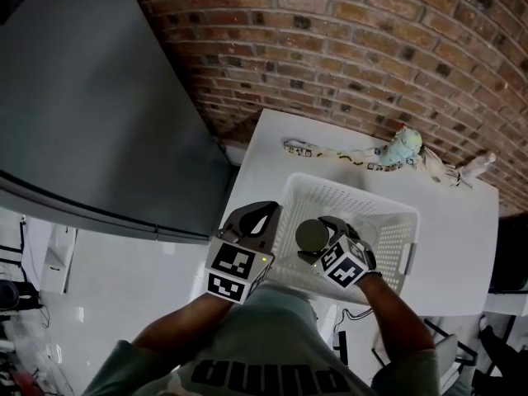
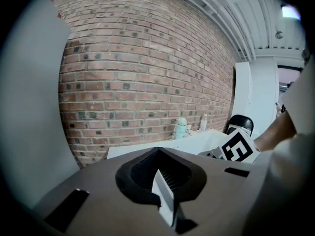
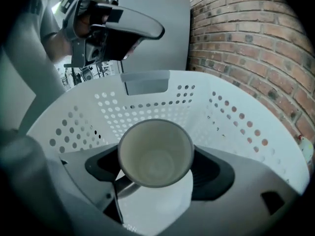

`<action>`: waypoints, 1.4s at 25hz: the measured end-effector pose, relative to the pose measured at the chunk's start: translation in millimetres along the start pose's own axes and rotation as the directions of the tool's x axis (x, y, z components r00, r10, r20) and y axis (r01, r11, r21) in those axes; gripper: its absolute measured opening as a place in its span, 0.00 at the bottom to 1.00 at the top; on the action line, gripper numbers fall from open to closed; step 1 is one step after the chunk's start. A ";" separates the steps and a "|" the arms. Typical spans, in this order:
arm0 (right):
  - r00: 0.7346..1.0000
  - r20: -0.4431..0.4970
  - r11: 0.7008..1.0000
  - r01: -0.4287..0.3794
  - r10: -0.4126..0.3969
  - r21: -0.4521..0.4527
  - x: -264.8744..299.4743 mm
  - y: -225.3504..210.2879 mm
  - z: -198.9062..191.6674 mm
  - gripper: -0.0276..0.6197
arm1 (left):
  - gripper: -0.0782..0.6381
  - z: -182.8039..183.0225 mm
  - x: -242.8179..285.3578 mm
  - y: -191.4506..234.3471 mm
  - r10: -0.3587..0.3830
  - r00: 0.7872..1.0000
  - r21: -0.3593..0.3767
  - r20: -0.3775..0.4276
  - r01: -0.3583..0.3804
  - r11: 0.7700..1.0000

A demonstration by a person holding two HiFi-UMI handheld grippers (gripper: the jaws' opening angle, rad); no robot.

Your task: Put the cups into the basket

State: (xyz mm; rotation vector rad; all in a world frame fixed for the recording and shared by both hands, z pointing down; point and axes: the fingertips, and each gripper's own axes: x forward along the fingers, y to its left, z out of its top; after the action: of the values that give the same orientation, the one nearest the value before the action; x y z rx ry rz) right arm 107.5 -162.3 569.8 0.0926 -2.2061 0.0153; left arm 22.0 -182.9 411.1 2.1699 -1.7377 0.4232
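A white perforated basket [image 1: 346, 190] stands on the white table [image 1: 262, 143]. My right gripper [image 1: 320, 239] is over the basket's near side, shut on a cup [image 1: 311, 236] that looks dark grey outside. In the right gripper view the cup [image 3: 155, 154] shows its pale inside, mouth towards the camera, between the jaws of my right gripper [image 3: 156, 181], with the basket wall [image 3: 147, 107] behind. My left gripper [image 1: 261, 216] hovers at the basket's left edge, shut and empty. In the left gripper view the jaws of that gripper [image 2: 161, 177] meet with nothing between them.
At the table's back edge, below the brick wall, lie a patterned strap [image 1: 342, 155], a pale green toy figure [image 1: 404, 145] and a clear bottle [image 1: 478, 165]. A big grey cabinet [image 1: 91, 97] fills the left side. White floor lies left of the table.
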 end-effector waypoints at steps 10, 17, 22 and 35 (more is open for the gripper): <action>0.994 -0.096 0.998 -0.050 0.047 -0.028 33.4 8.7 -28.5 0.67 | 0.11 -1.6 3.8 -0.4 -0.006 1.000 -0.006 -0.006 0.006 1.000; 0.988 -0.143 0.996 -0.061 0.052 -0.061 48.9 14.5 -42.3 0.67 | 0.11 -0.7 5.8 2.3 -0.008 1.000 -0.020 0.000 0.008 1.000; 0.986 -0.160 0.996 -0.060 0.048 -0.071 52.3 15.7 -44.6 0.67 | 0.11 0.1 6.1 3.2 -0.018 1.000 -0.019 0.003 0.018 1.000; 0.979 -0.193 0.996 -0.070 0.058 -0.056 26.9 13.5 -35.9 0.66 | 0.11 0.0 3.4 6.3 -0.064 0.998 -0.026 0.006 0.064 0.998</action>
State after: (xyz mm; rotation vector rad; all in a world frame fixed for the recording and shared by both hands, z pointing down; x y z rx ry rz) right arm 119.4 -148.9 613.1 -0.0144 -2.0144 -0.0084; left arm 16.5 -187.2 412.9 2.2034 -1.6614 0.3775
